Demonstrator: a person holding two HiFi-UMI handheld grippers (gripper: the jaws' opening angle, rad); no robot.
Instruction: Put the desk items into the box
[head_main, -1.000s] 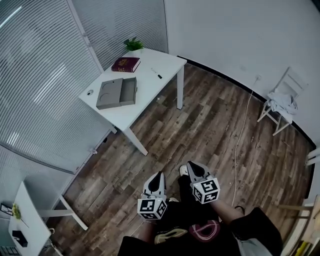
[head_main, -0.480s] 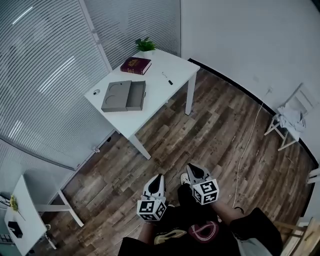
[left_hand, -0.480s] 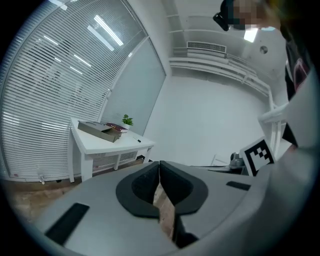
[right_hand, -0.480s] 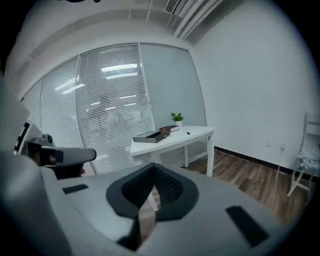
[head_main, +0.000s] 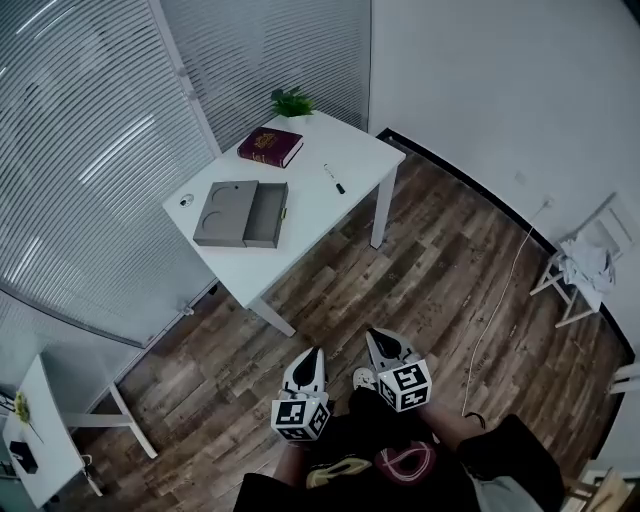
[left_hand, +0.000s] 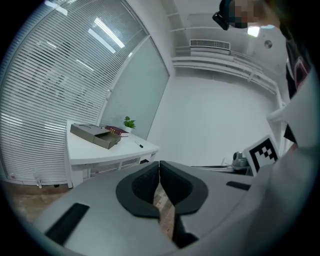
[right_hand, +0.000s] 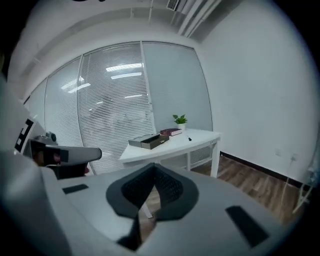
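Note:
A white desk (head_main: 312, 198) stands across the wooden floor, far from both grippers. On it lie an open grey box (head_main: 240, 213) with its lid beside it, a dark red book (head_main: 270, 146), a black pen (head_main: 334, 180), a small round item (head_main: 187, 200) and a potted plant (head_main: 291, 101). My left gripper (head_main: 310, 357) and right gripper (head_main: 380, 342) hang side by side in front of the person's body, both shut and empty. The left gripper view shows the box (left_hand: 95, 135) beyond its gripper (left_hand: 159, 165). The right gripper view shows the box (right_hand: 149, 141) and book (right_hand: 171, 132) beyond its gripper (right_hand: 154, 167).
Slatted blinds line the wall behind the desk. A white folding chair (head_main: 585, 265) with cloth on it stands at the right wall, and a thin cable (head_main: 490, 310) trails over the floor. A second small white table (head_main: 45, 440) is at the lower left.
The desk has drifted rightward and a little lower in the head view. Both grippers stay shut and empty, slightly higher in the frame.

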